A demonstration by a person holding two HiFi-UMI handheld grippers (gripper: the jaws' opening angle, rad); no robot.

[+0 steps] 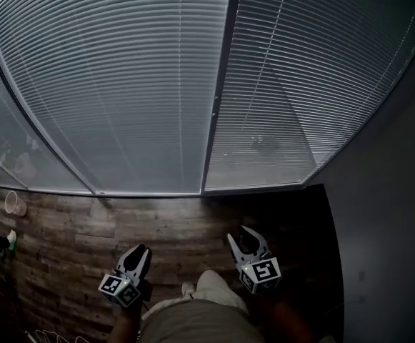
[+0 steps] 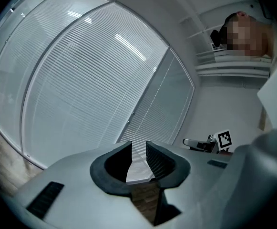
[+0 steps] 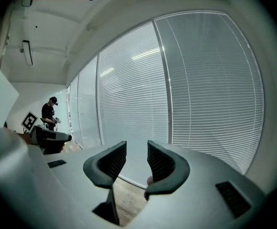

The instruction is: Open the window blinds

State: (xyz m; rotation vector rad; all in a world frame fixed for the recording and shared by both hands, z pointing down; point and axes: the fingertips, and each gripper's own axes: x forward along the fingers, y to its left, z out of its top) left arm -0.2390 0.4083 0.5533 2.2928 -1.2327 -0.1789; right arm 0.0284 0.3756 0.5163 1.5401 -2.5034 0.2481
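Closed grey slatted blinds (image 1: 121, 84) cover two tall window panes, split by a dark upright frame bar (image 1: 219, 98). Both grippers are low in the head view, above the wood floor and short of the window. My left gripper (image 1: 139, 251) is open with nothing between its jaws. My right gripper (image 1: 243, 236) is also open and empty. The left gripper view looks between its jaws (image 2: 139, 144) at the blinds (image 2: 81, 80). In the right gripper view, the jaws (image 3: 137, 144) face the right-hand blind (image 3: 200, 80).
A dark wall (image 1: 386, 213) closes off the right side next to the window. A pale cup (image 1: 14, 204) sits on the wood floor (image 1: 86, 241) at the far left. A person (image 3: 48, 112) stands far off along the windows. My trouser legs (image 1: 200, 313) show at the bottom.
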